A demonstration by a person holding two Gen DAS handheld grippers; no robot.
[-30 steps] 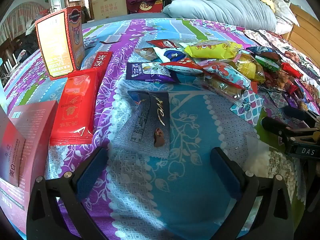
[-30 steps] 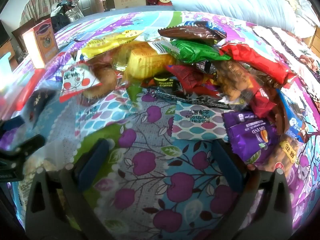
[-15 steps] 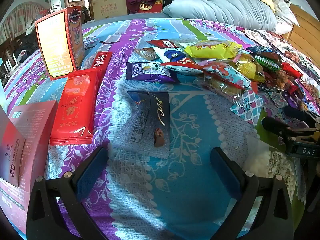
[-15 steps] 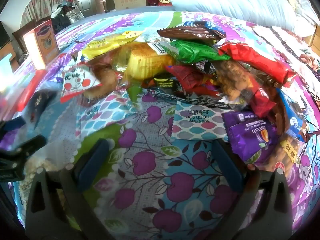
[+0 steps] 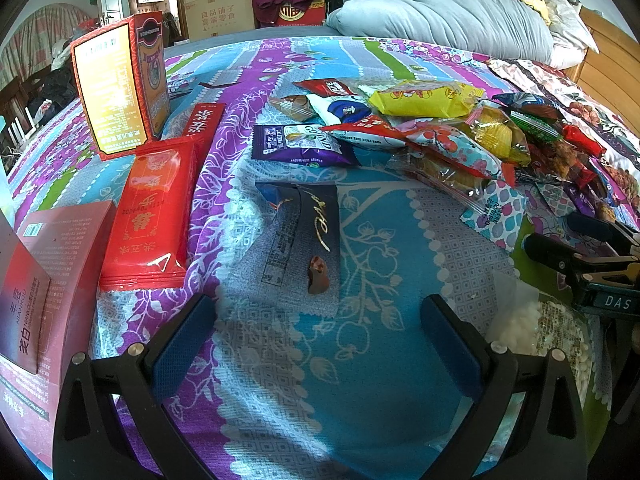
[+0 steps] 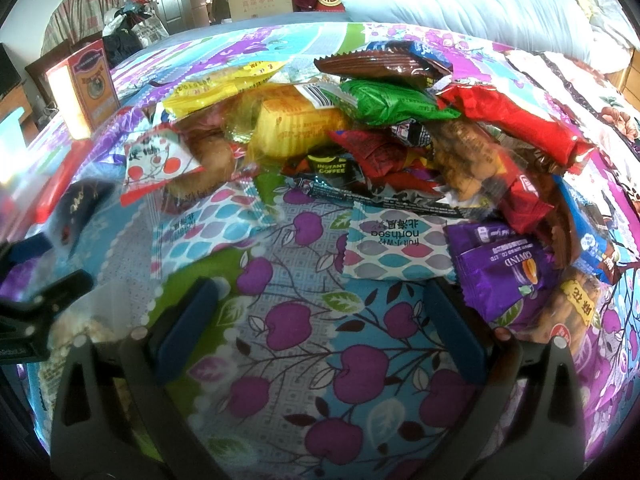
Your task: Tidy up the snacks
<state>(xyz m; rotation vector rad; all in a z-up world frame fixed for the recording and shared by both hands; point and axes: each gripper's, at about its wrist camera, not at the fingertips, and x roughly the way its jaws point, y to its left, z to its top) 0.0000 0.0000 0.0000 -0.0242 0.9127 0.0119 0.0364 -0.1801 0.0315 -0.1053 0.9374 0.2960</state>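
Bed (image 5: 384, 380): woven patterned cover, apple print | snack pile (image 6: 400, 140): crinkled foil and clear wrappers, heaped at far right | dark flat packet (image 5: 304, 236): glossy, oblong, long axis pointing away, lying alone just ahead of left gripper (image 5: 320, 336) (jaws wide apart, empty) | right gripper (image 6: 320, 324): likewise spread, empty.

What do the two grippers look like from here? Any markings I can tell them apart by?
Both look alike: black frames with silver screws and flat blue pads on the jaws. The left gripper view also shows the right gripper from the side, with a teal plate lettered DAS. No cables or sleeves visible.
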